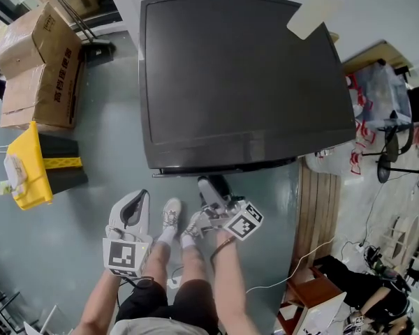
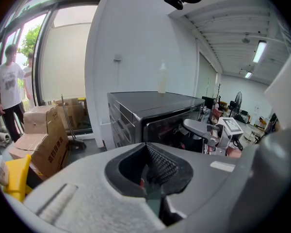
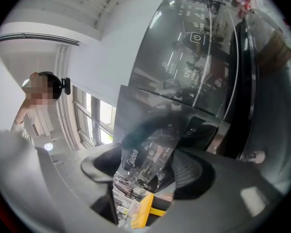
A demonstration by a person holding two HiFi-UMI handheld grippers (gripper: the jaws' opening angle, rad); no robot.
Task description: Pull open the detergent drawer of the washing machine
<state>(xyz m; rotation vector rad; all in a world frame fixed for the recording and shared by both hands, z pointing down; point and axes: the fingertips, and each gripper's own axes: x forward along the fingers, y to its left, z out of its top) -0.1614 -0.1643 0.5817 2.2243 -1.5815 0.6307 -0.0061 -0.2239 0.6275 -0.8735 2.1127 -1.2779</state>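
Observation:
The dark grey washing machine (image 1: pixel 244 75) fills the middle of the head view, seen from above. My right gripper (image 1: pixel 213 190) reaches to its front edge. In the right gripper view the jaws are closed on the glossy drawer front (image 3: pixel 150 149), printed "Midea", below the control panel (image 3: pixel 199 47). How far the drawer stands out is hard to tell. My left gripper (image 1: pixel 130 215) hangs back to the left, apart from the machine, jaws together on nothing. The left gripper view looks past its own jaws (image 2: pixel 153 178) to the machine (image 2: pixel 150 108) and the right gripper (image 2: pixel 208 130).
A pale bottle (image 1: pixel 313 14) lies on the machine's top. Cardboard boxes (image 1: pixel 42 68) and a yellow floor sign (image 1: pixel 31 169) stand at the left. A wooden board (image 1: pixel 321 201) and a fan (image 1: pixel 391 152) are at the right. A person (image 2: pixel 7 96) stands by the window.

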